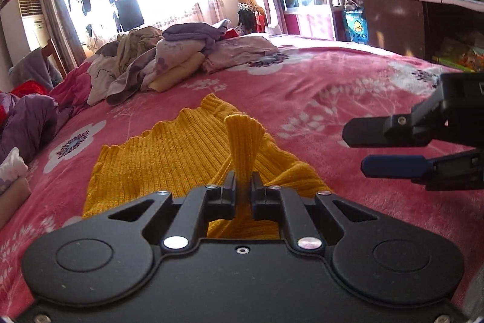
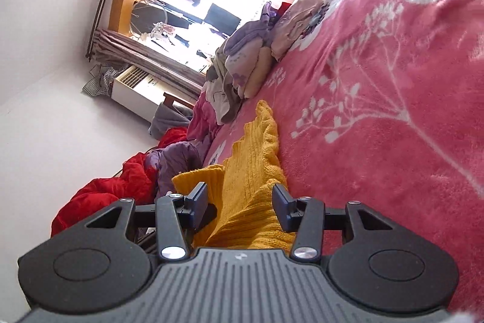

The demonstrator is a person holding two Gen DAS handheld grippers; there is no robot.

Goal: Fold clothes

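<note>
The step in hand appears to be a fold of the yellow sweater (image 1: 181,147), which is lying spread on the pink bedspread (image 1: 332,87), near the camera and well apart from the pile of clothes (image 1: 169,56) at the far left of the bed; the left tongs (image 1: 243,180) are pinching a ribbed strip of the knit, probably a sleeve or cuff, which is standing up between the pads and fanning out above them; the jaws are narrow, clamped on that cloth. The right tongs (image 1: 378,147) are hanging at the right, just beside the sweater, with their jaws partly apart; in the right wrist view the right tongs (image 2: 240,202) are straddling a bunched edge of the sweater (image 2: 257,159), though the pads are not visibly pressing on it, so the hold is looking loose at best.

The next move is likely calling for the lifted strip to be carried across and laid flat on the body of the sweater, with the right side gripping or steadying its edge first; the knit is soft and will sag.

The left tongs are pointing forward and somewhat downward over the near hem; the right tongs are rolled over on their side, one finger above the other, aimed leftward along the bed.
</note>
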